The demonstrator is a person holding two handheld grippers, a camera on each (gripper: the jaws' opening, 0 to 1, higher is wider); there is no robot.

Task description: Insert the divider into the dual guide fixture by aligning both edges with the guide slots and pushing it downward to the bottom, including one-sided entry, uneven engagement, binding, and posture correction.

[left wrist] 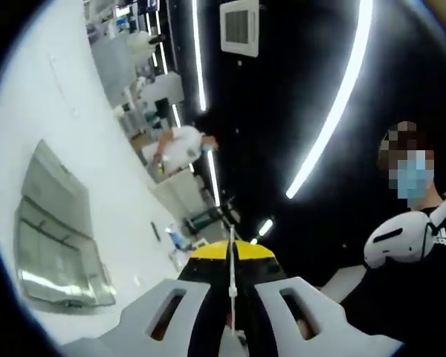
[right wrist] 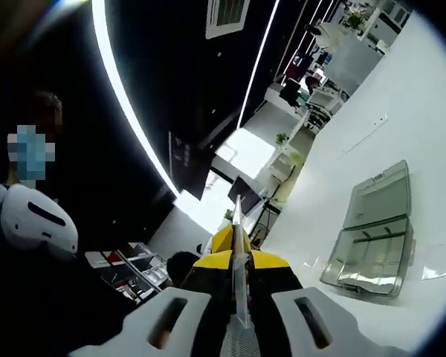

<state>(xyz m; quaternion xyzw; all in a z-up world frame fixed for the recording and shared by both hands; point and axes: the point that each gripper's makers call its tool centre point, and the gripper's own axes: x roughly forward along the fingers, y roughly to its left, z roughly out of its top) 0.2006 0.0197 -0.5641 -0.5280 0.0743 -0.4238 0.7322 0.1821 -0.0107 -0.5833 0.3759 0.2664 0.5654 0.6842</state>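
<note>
The divider (left wrist: 232,275) is a thin clear plate seen edge-on, standing between my left gripper's (left wrist: 234,301) white jaws, which are shut on it. In the right gripper view the same divider (right wrist: 238,260) runs up from my right gripper (right wrist: 240,306), also shut on it. Each view shows the other gripper's yellow-and-black front just beyond the plate: the right gripper (left wrist: 230,254) and the left gripper (right wrist: 234,259). The clear plastic compartment box (left wrist: 56,238) (right wrist: 375,242) lies with its lid open on the white table, well away from both grippers.
The white table (left wrist: 82,119) (right wrist: 401,111) looks steeply tilted in both views. A masked person in black (left wrist: 424,245) (right wrist: 30,208) stands close by with a white headset (left wrist: 401,238). Another person in white (left wrist: 180,143) and desks are far off.
</note>
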